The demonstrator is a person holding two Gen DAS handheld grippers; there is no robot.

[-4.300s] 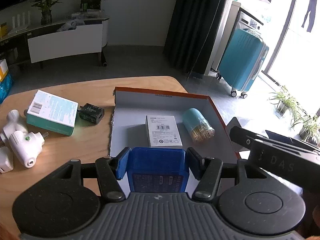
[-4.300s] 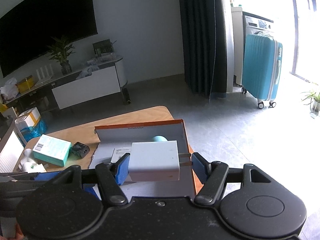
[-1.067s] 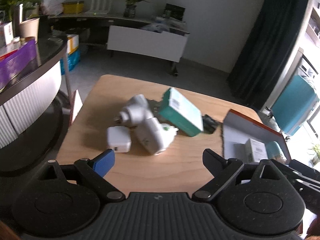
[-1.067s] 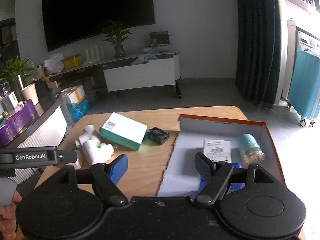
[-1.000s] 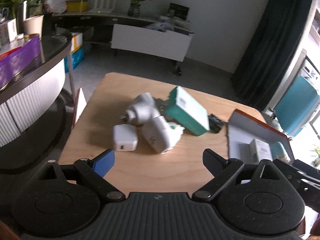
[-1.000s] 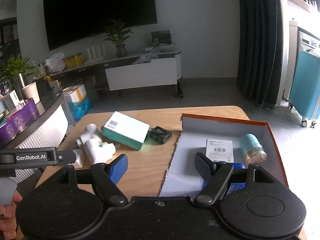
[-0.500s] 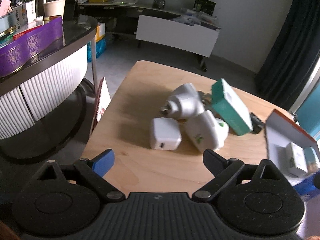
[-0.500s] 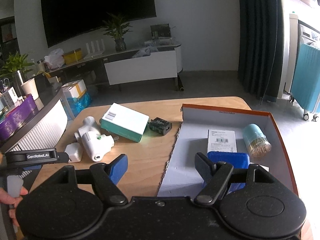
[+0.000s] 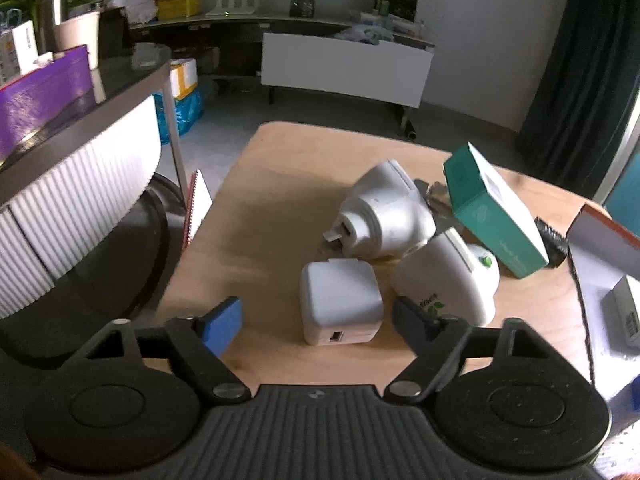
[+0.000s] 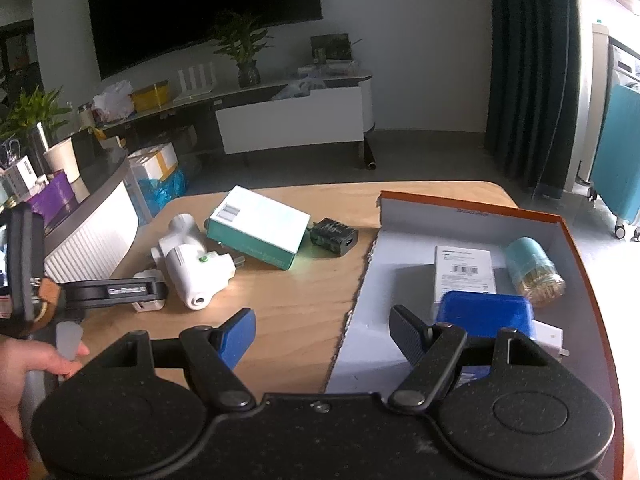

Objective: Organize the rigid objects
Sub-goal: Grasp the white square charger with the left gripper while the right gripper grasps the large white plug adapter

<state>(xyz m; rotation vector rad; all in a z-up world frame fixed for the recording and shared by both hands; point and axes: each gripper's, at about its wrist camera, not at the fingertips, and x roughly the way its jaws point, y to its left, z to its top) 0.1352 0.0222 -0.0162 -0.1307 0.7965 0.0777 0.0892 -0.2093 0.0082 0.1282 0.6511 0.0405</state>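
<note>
The left gripper (image 9: 316, 322) is spread wide and empty, low over the tabletop (image 9: 256, 216), with the small white USB charger cube (image 9: 340, 306) lying just ahead, between the lines of its 2 fingers but not yet touched. That cube looks the likely next pick: a stiff, light plastic block with rounded corners and smooth, probably slippery faces, so its 2 flat opposite sides are the place to take hold, squarely, to keep it from twisting out. It is matte white, with a USB port on the face toward the camera. Just beyond it, and close against it, lie 2 bulkier white plug adapters (image 9: 446, 282), one carrying a green dot, the other (image 9: 384, 216) showing metal prongs; their curved shells would be harder to clamp. Behind them leans a teal box (image 9: 496, 220), with a small black adapter (image 9: 554, 242) at its far end. The right gripper (image 10: 322, 334) is also spread and holds nothing, hovering at the edge of the orange-rimmed tray (image 10: 580, 260), where a blue box (image 10: 486, 314), a white carton (image 10: 464, 270) and a teal jar (image 10: 534, 270) already lie.
</note>
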